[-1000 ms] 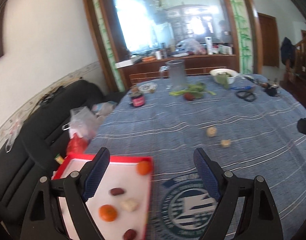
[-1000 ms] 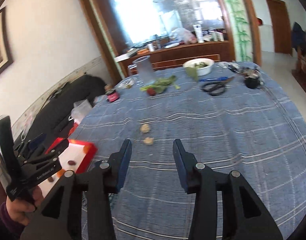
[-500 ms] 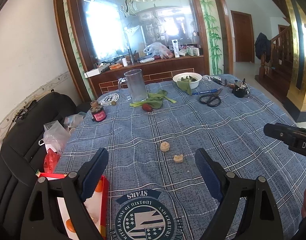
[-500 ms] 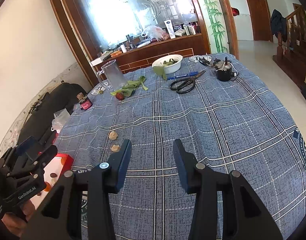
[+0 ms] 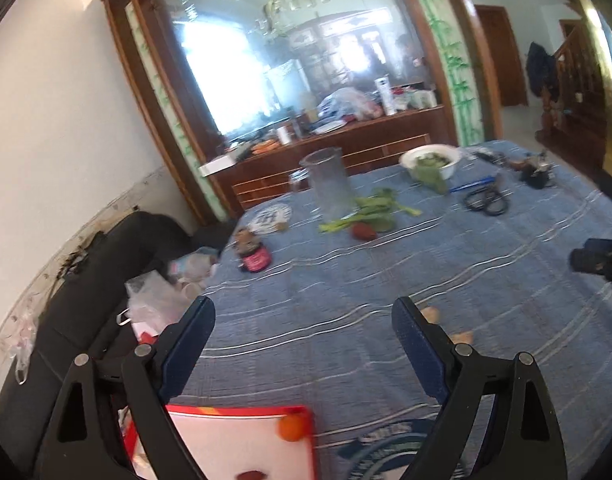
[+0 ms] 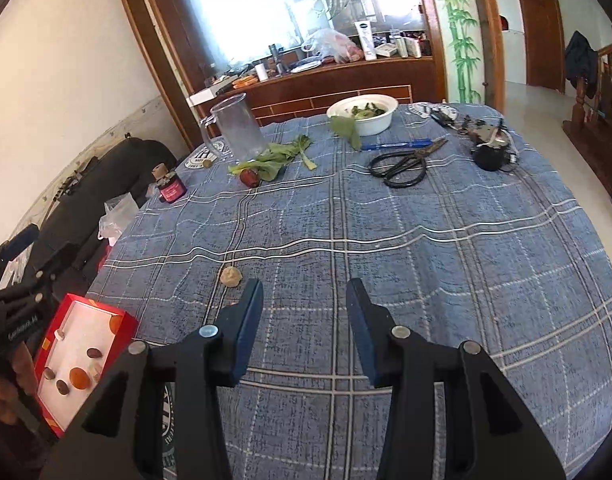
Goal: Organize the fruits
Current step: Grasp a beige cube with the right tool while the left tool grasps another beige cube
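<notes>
A red tray point(image 6: 128, 332) with a white floor sits at the table's near left edge. It holds two orange fruits point(image 6: 78, 376), several dark dates point(image 6: 93, 353) and some pale pieces. A pale round fruit point(image 6: 231, 276) lies on the blue plaid cloth just left of my right gripper point(image 6: 304, 292), which is open and empty. A second pale piece is mostly hidden behind its left finger. My left gripper point(image 5: 302, 308) hangs open and empty above the tray's far corner point(image 5: 242, 411), where an orange fruit point(image 5: 292, 428) rests. Both pale fruits point(image 5: 429, 313) show by its right finger.
Further back stand a clear pitcher point(image 6: 238, 128), leafy greens point(image 6: 274, 156), a red fruit point(image 6: 250, 178), a small red jar point(image 6: 170, 188), a white bowl point(image 6: 361, 114), black scissors point(image 6: 405, 164) and a blue pen. A black sofa point(image 6: 106, 184) with plastic bags borders the table's left edge.
My right gripper has moved forward and down toward the pale fruits. The left gripper rose away from the tray, then dipped back over its far corner. Both stayed open.
</notes>
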